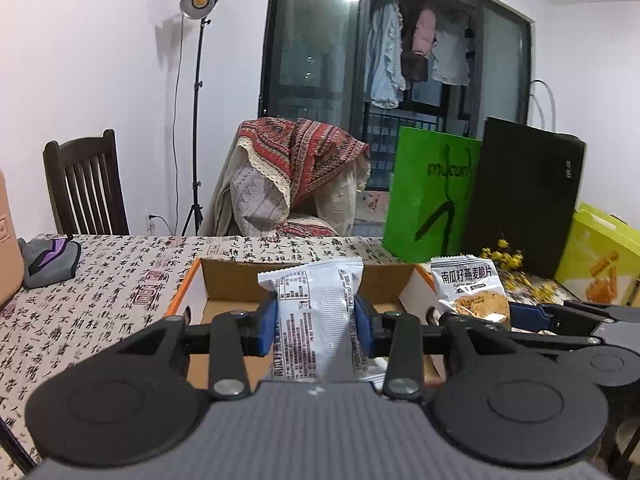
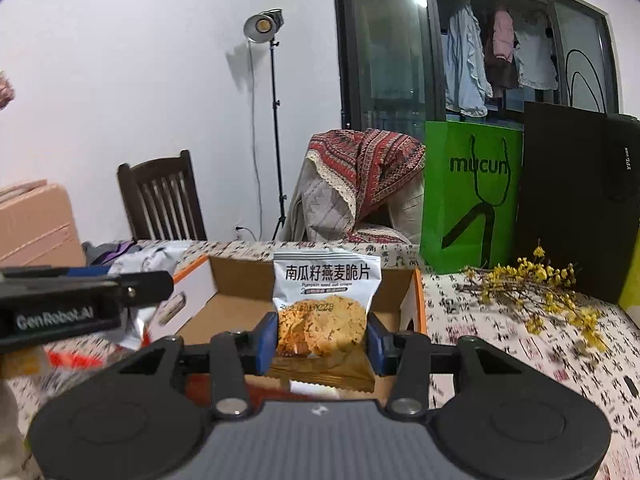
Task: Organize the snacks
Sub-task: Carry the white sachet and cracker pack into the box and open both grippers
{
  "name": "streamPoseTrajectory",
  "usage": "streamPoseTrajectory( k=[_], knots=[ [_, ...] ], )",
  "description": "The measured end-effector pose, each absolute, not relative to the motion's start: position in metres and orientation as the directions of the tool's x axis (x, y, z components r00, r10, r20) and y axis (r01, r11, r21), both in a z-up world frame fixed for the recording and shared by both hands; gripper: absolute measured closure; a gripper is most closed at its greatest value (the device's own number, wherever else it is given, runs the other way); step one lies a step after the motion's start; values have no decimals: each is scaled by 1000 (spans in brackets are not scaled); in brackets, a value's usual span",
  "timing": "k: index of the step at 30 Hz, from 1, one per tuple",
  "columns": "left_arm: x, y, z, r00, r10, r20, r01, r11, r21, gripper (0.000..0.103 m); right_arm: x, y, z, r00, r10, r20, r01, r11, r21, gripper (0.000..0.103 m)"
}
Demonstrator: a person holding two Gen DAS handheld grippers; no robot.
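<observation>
A: Where are the packets?
B: The left gripper [image 1: 316, 322] clamps a white foil snack packet [image 1: 320, 312], back side showing; the right gripper [image 2: 322, 338] clamps a white oat-crisp packet [image 2: 326, 308], both above the open cardboard box [image 2: 240, 300].
A: Anything obscured?
B: Their lower ends hide behind the gripper bodies.

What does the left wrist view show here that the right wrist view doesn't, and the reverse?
Only the left wrist view shows the left gripper clamping a snack packet with its printed back facing the camera, and a yellow box at far right.

Only the right wrist view shows the right gripper gripping its packet's front face-on, plus the whole yellow flower sprig.

Both show the open cardboard box, green bag and wooden chair.
</observation>
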State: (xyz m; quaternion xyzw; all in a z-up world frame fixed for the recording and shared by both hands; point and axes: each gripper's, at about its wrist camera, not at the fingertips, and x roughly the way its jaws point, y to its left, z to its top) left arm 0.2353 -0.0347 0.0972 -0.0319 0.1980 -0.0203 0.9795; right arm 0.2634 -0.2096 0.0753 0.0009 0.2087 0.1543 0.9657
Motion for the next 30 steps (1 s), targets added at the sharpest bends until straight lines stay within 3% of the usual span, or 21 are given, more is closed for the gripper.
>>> streamPoseTrajectory(
  k=[10, 24, 26, 27, 28, 29, 30],
  knots=[
    [303, -17, 58, 890, 59, -453, -123, 986, -111, 63, 308, -203, 33, 851, 304, -428, -280, 952, 120, 59],
    [308, -10, 42, 877, 69, -475, -131, 986, -99, 62, 317, -207, 15, 850, 304, -430, -280, 953, 120, 56],
    [305, -9, 45, 885, 71, -460, -131, 986, -101, 53, 318, -208, 15, 852, 299, -430, -276, 954, 118, 46],
    [303, -9, 47, 889, 73, -452, -133, 986, -102, 43, 318, -209, 15, 853, 300, -427, -274, 954, 122, 41],
    [301, -9, 48, 892, 78, -444, -137, 985, -101, 36, 317, -211, 16, 854, 302, -424, -274, 953, 127, 30],
    [298, -8, 50, 897, 86, -433, -144, 984, -102, 22, 316, -212, 16, 856, 302, -420, -272, 953, 130, 19],
    [296, -7, 52, 902, 89, -422, -148, 983, -108, 15, 315, -213, 18, 858, 302, -415, -270, 953, 136, 15]
  ],
)
